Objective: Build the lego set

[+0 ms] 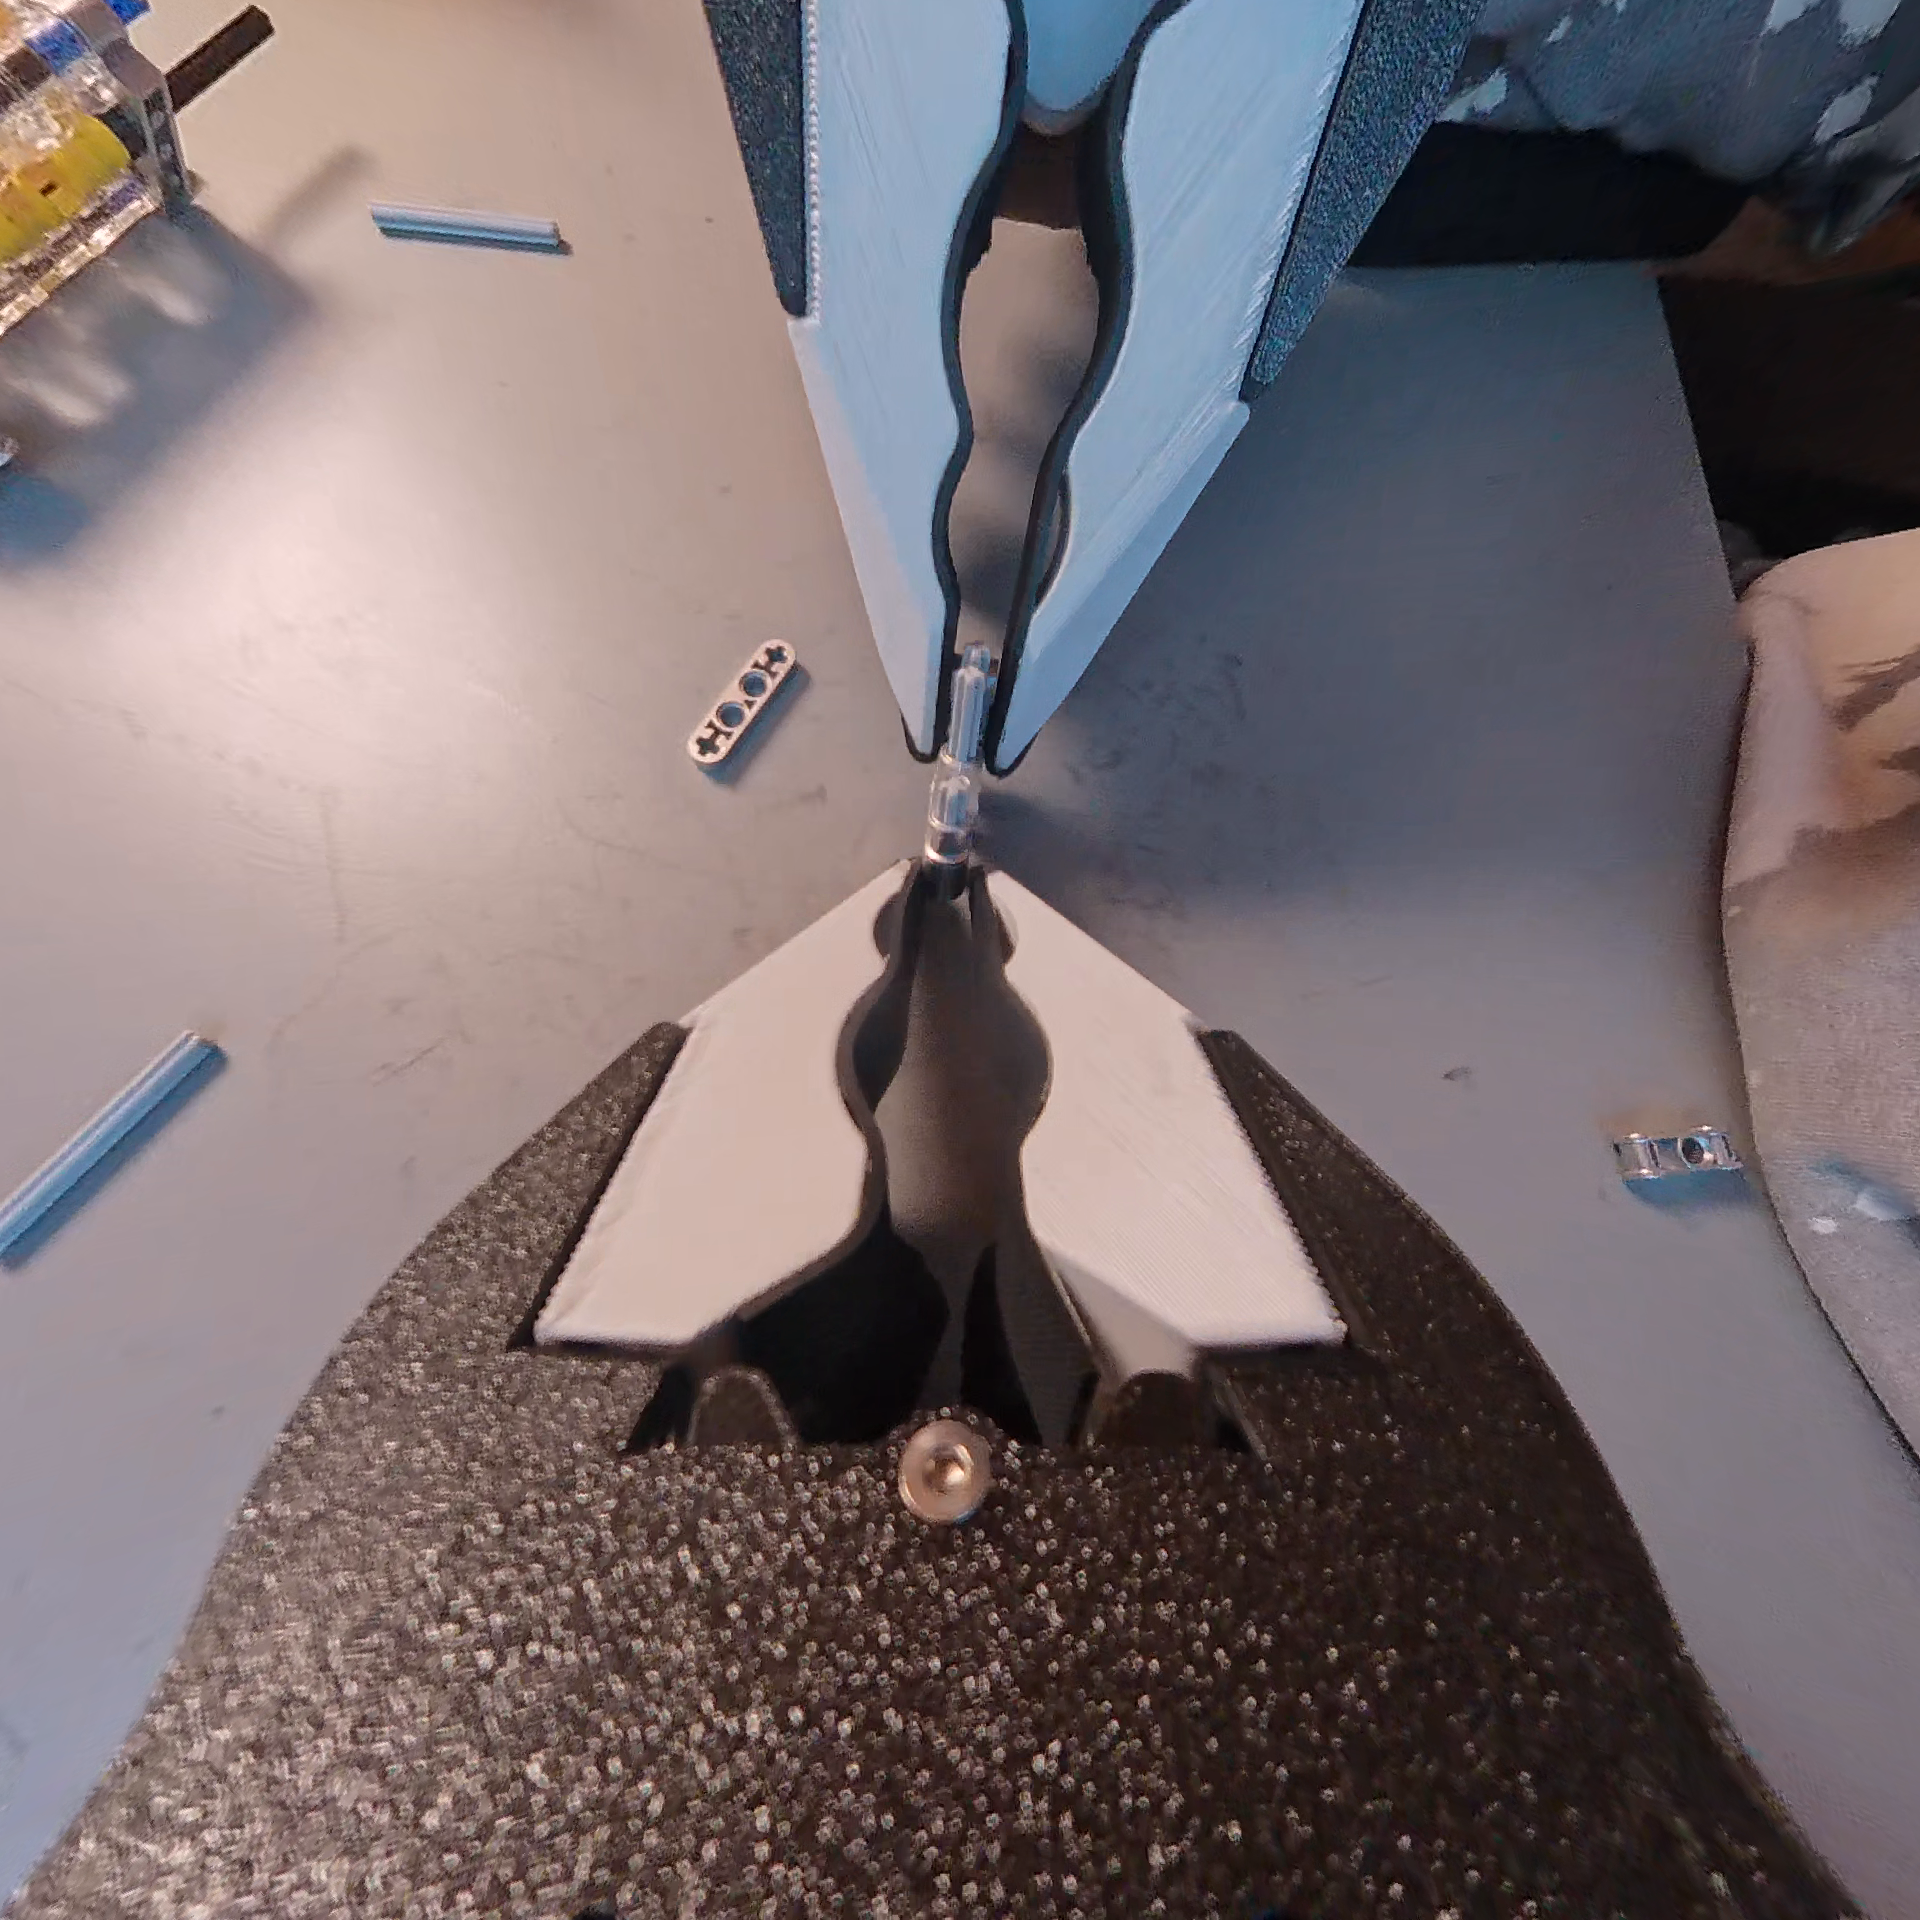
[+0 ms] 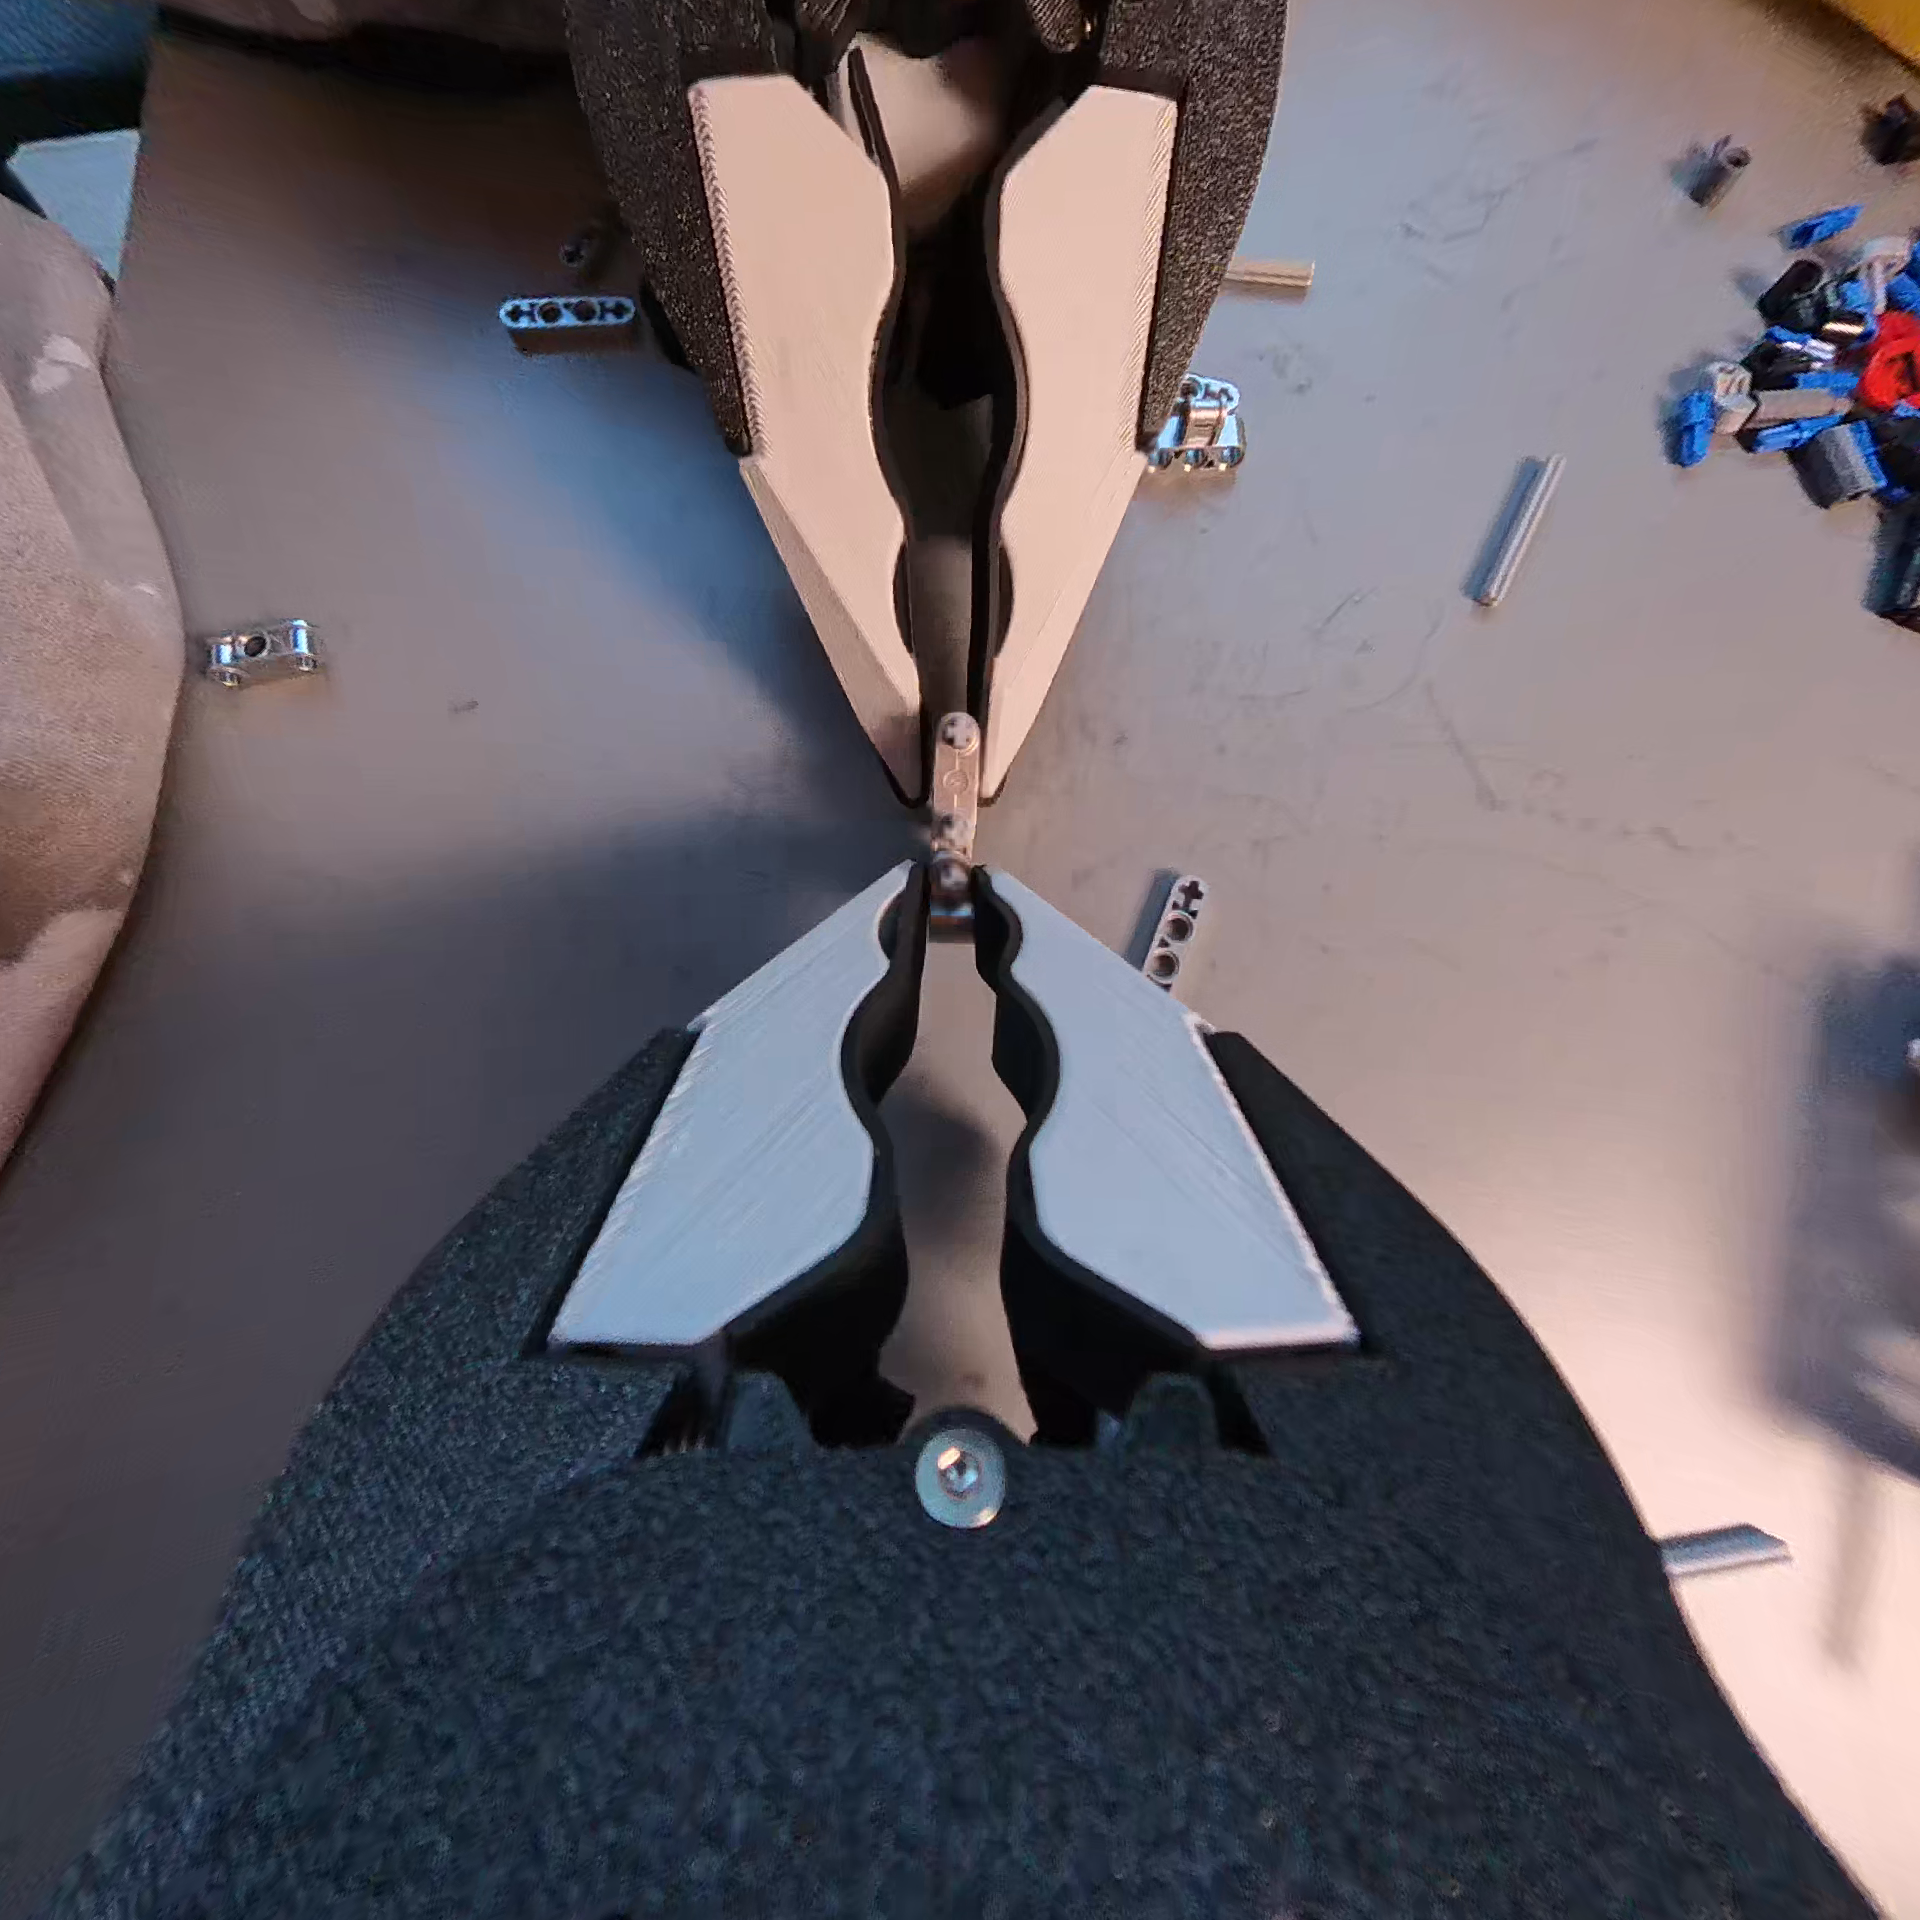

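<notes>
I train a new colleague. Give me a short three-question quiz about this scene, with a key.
1. True or false: the left gripper is open and empty.
2. In the right wrist view, the pile of blue and black parts lies: A upper right, B lower left, C centre.
3. Fill in: the right gripper and the left one pinch one small grey ___.
Key: 1 false; 2 A; 3 beam.

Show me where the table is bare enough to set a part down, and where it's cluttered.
Bare: grey table between the flat grey holed link and the long grey rod; also between the pale cloth and the left gripper and right gripper, both shut on a small grey part. Crowded: around the pile of blue and black bricks.
</notes>
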The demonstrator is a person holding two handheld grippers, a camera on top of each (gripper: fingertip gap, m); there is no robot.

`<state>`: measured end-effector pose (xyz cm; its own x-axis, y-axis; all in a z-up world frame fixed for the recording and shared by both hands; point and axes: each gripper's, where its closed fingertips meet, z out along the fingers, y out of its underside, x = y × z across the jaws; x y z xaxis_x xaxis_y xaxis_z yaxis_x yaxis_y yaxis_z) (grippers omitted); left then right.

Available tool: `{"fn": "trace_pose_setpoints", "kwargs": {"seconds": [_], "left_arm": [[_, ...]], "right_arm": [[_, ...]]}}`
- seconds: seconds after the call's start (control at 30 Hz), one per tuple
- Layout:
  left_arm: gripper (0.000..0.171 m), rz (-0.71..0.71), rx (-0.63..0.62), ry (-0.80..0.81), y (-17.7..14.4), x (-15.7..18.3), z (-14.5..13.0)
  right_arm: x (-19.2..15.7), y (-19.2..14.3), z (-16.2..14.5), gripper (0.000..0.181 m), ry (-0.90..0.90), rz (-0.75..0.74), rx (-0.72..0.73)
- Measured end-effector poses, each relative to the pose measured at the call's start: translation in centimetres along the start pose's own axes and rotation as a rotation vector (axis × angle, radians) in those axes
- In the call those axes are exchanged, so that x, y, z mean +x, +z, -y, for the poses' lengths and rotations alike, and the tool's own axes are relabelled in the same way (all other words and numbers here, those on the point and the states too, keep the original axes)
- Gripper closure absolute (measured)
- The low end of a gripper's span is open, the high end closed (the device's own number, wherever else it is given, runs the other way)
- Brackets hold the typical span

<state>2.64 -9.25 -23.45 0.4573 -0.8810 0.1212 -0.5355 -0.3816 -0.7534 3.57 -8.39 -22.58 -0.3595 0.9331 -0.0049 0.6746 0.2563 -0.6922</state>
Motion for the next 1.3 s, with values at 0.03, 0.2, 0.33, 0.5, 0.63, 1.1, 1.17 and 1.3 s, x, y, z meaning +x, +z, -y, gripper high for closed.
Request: {"fn": "trace_pose_setpoints", "kwargs": {"seconds": [0.03,0.2,0.33,0.5,0.63,1.1,1.17,1.3], "left_arm": [[0.165,0.005,-0.004,0.003,0.0,0.0,0.0],[0.16,0.008,0.022,-0.01,-0.4,-0.3,0.3],[0.157,-0.015,0.096,0.004,-1.0,0.2,1.6],[0.165,-0.002,0.064,0.035,-0.7,0.3,1.4],[0.165,-0.012,0.076,0.001,-1.0,0.1,1.3],[0.165,-0.001,0.037,0.011,-0.5,0.2,0.8],[0.165,-0.004,0.044,0.003,-0.6,0.1,0.8],[0.165,-0.012,0.044,-0.002,-0.6,0.1,0.8]], "right_arm": [[0.1,0.0,0.0,0.175,0.003,-0.002,-0.002],[0.0,0.3,-0.1,0.176,-0.001,-0.005,-0.027],[-0.1,0.3,-0.1,0.176,-0.008,-0.006,-0.048],[-0.2,0.2,0.4,0.175,-0.016,-0.012,-0.03],[0.1,-0.5,1.1,0.175,0.014,-0.004,0.065],[0.2,-0.8,0.4,0.17,0.045,0.016,0.061],[1.2,-1.8,0.5,0.162,0.093,-0.004,0.096],[3.6,-2.2,-0.7,0.162,0.152,-0.098,0.051]]}}
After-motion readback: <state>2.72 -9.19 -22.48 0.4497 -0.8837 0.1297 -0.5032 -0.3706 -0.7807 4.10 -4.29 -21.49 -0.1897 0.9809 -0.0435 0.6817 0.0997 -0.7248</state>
